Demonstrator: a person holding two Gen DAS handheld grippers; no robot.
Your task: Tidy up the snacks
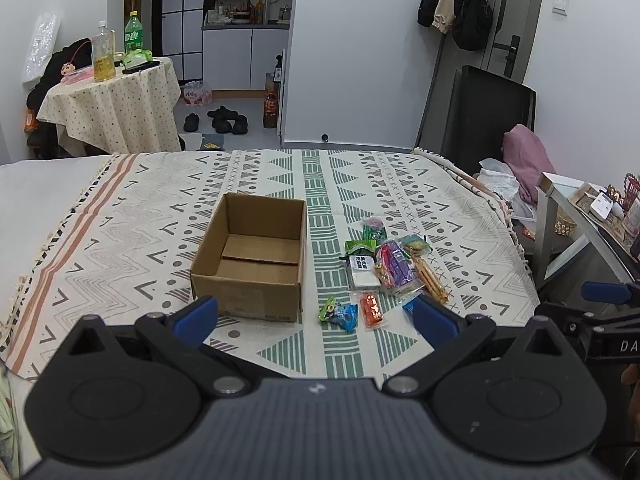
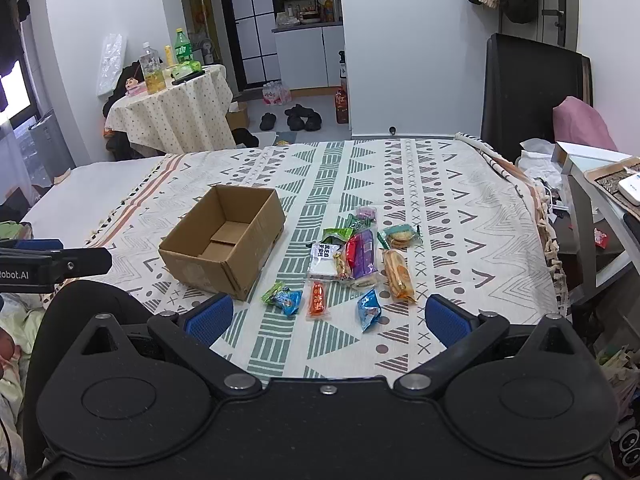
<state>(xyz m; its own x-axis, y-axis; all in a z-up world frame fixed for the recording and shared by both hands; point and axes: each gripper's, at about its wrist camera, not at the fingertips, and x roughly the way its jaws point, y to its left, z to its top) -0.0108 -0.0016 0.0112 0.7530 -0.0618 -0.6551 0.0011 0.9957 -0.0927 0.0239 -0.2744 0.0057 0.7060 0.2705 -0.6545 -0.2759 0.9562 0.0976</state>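
On the patterned cloth (image 1: 120,216) sits an open cardboard box (image 1: 250,258) with nothing in it, and just to its right a loose pile of snack packets (image 1: 380,264). Only in the right wrist view shows the whole blue packet (image 2: 369,309), half hidden in the left view. Left gripper (image 1: 316,320) and right gripper (image 2: 328,316) both above the near edge, jaws wide apart, holding nothing.

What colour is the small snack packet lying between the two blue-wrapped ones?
Orange snack packet, with pale markings; clearest in the right wrist view.
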